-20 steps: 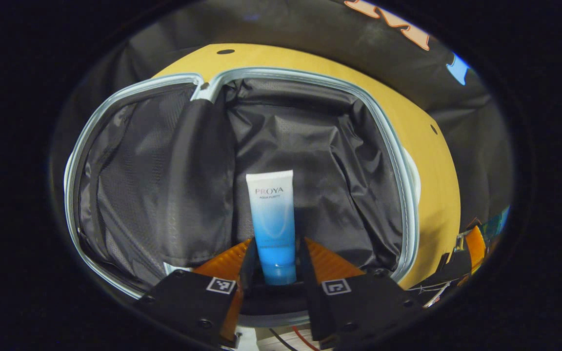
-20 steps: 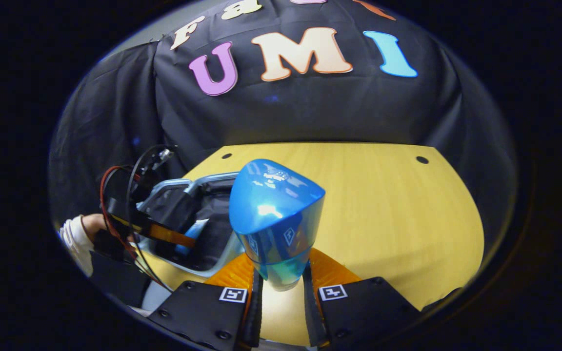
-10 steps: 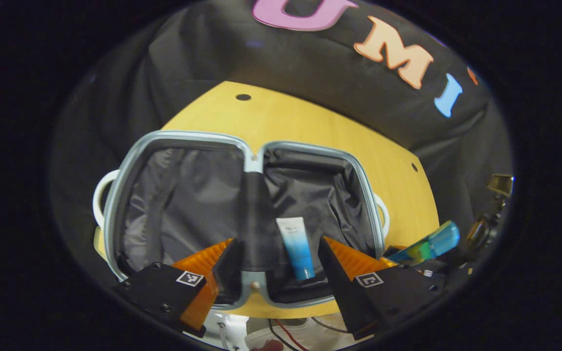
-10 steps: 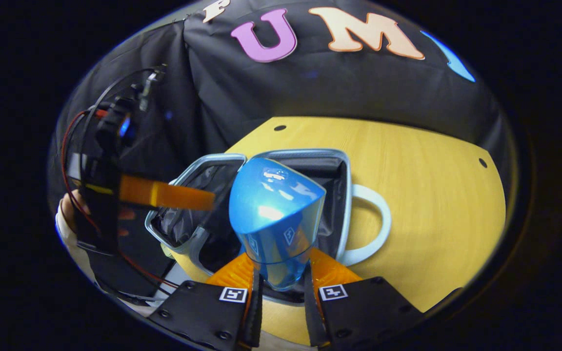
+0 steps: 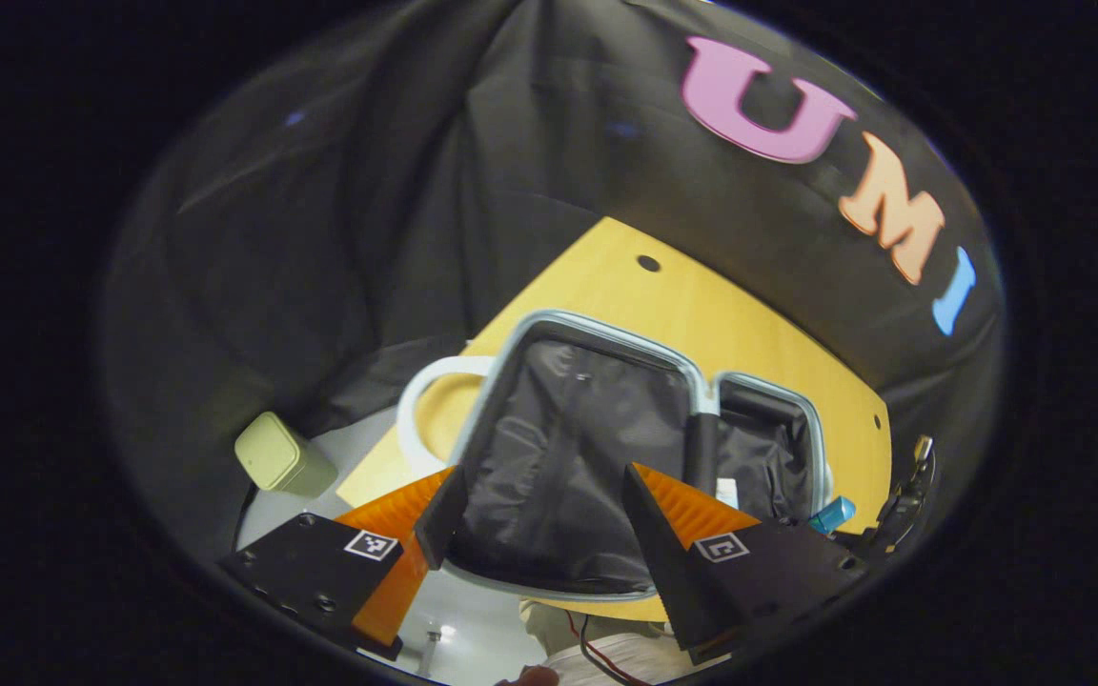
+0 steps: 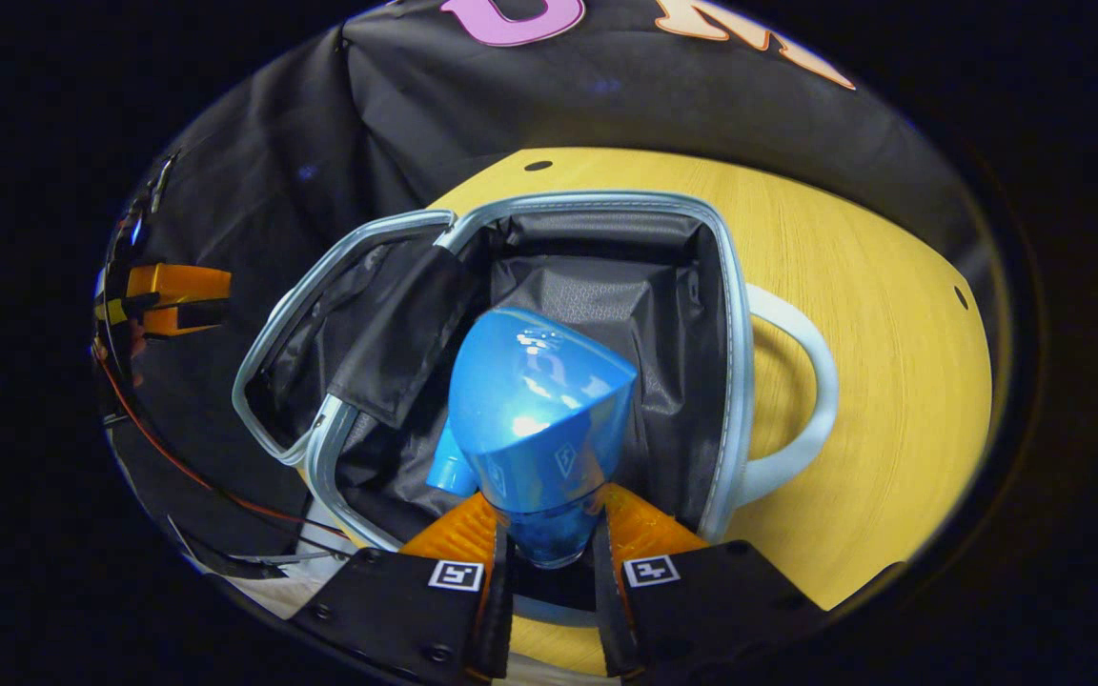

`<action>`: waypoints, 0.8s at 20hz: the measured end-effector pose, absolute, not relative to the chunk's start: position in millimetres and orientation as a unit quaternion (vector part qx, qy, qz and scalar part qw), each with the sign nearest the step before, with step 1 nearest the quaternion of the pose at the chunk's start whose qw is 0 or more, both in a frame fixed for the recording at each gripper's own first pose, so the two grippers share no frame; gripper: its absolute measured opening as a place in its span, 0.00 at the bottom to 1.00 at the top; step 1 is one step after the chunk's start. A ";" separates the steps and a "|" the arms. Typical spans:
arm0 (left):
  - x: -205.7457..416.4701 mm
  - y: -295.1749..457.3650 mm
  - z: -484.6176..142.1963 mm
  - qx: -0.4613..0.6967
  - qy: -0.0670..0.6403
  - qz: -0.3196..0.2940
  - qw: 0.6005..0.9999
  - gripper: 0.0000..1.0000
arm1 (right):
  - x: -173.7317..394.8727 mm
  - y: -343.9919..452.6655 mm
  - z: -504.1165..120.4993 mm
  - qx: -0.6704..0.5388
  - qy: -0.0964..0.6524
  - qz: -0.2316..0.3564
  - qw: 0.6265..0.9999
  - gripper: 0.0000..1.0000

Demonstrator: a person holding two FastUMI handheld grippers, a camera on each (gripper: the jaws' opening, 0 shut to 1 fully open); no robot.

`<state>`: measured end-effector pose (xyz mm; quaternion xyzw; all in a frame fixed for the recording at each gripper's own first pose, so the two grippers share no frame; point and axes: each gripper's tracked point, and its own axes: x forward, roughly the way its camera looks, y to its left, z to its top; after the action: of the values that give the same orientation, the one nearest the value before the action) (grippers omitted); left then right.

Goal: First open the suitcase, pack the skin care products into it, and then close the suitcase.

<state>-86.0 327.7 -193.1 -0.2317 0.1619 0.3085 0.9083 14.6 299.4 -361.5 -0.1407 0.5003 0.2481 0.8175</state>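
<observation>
Right gripper (image 6: 549, 553), lower centre, clamped on blue bottle (image 6: 535, 419) above open suitcase (image 6: 730, 314). Left gripper (image 5: 535, 510) spread, empty. Best lowered beside tube (image 6: 451, 467) onto lining before letting go.

The left gripper view looks down from above the table's (image 5: 606, 286) near left edge, slanting rightward over the open suitcase (image 5: 568, 448). The right gripper view hangs close over the suitcase's (image 6: 606, 205) right half, facing steeply down. Both share suitcase, table (image 6: 873, 314) and booth wall.
</observation>
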 end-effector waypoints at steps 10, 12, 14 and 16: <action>-118.6 391.9 -205.4 -0.291 0.128 0.357 0.878 0.96 | 15.9 317.2 -334.8 -0.086 0.492 0.268 0.824 0.63; -115.6 398.2 -210.8 -0.298 0.129 0.355 0.877 0.97 | 20.3 314.4 -319.4 -0.078 0.473 0.271 0.835 0.92; -107.1 407.2 -219.6 -0.308 0.135 0.351 0.874 0.96 | 25.1 309.7 -305.1 -0.072 0.451 0.265 0.849 1.00; -94.2 417.9 -230.4 -0.322 0.137 0.345 0.871 0.96 | 30.0 303.0 -286.0 -0.059 0.432 0.255 0.863 0.98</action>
<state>-94.2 417.9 -230.4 -0.3217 0.1367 0.3451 0.8710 30.0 303.0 -286.0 -0.0593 0.4320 0.2551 0.8630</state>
